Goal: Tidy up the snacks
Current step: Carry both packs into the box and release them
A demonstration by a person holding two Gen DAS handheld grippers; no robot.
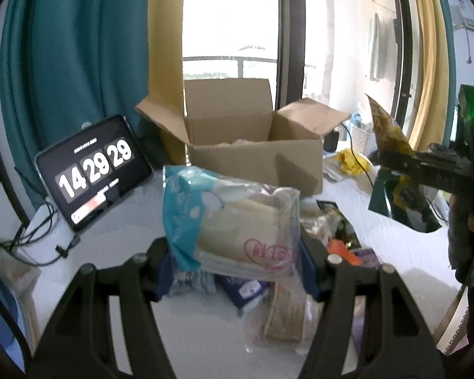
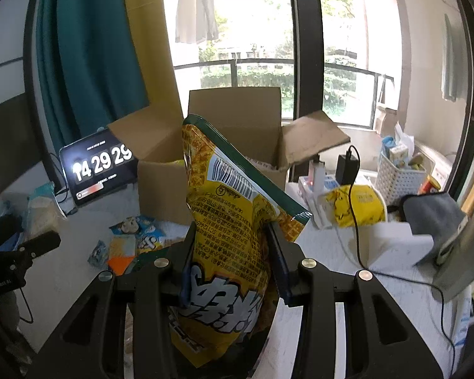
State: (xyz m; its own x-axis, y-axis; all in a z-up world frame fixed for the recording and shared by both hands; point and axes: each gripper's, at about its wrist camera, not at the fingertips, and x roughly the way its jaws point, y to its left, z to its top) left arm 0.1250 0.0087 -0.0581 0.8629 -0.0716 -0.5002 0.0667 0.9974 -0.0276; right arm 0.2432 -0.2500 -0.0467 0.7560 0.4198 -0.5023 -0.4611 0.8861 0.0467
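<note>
Brown cardboard box [image 1: 256,158] stands open on a white tabletop [image 1: 205,331], its four flaps spread outward. Only a sliver of pale contents shows above its front wall; what they are cannot be told. The box sits in front of a bright window, with a teal curtain [image 1: 69,63] to the left.

The left hand-held gripper [image 1: 233,271] clamps a clear and light-blue bag of pale snacks [image 1: 237,221], held up off the tabletop in front of the box. The right hand-held gripper [image 2: 233,265] clamps a yellow chip bag [image 2: 233,237] with a dark green edge and a barcode, also lifted, with the box behind it.

Loose snack packets [image 2: 132,237] lie scattered on the tabletop just in front of the box, some blue, one orange. A tablet [image 1: 93,170] leaning at the left of the box shows a clock reading 14 29 29, with cables trailing from it.

To the right of the box, a white lattice basket [image 2: 398,180] holds small cartons and packets standing upright. Near it lie a yellow packet [image 2: 360,205], a black charger with its cord [image 2: 347,164], and a grey cloth [image 2: 433,211].
</note>
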